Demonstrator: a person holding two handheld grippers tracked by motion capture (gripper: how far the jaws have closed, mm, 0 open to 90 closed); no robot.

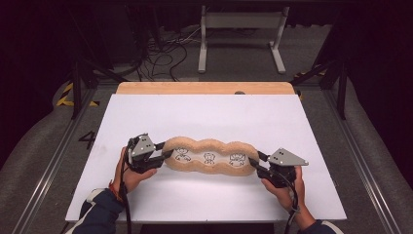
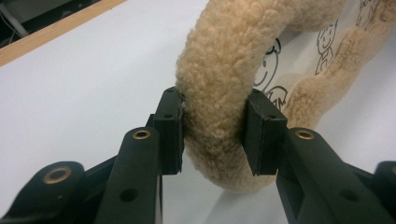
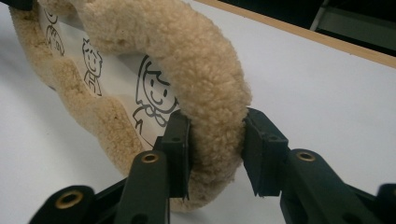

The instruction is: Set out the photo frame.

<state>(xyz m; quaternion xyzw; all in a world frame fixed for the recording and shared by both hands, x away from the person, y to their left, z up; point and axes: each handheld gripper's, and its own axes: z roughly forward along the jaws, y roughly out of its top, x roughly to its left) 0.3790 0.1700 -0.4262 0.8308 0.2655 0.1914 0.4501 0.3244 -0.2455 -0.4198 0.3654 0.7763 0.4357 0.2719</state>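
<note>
the high view looks forward and down from above the person's side onto the whole white table (image 1: pixel 209 195), with floor and cables beyond its far wooden edge. the left gripper view sits low and very close behind its own jaws, facing along the fleecy tan cushion (image 2: pixel 224 84) from its left end. the right gripper view does likewise from the opposite end. all three share the cushion's cartoon-printed middle and the white tabletop.

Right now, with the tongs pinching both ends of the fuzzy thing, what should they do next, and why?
Probably lift both ends together. The left tongs and right tongs each clamp the fleecy rim of the long plush mat, which lies on the white table, so an even lift should keep it straight.
</note>
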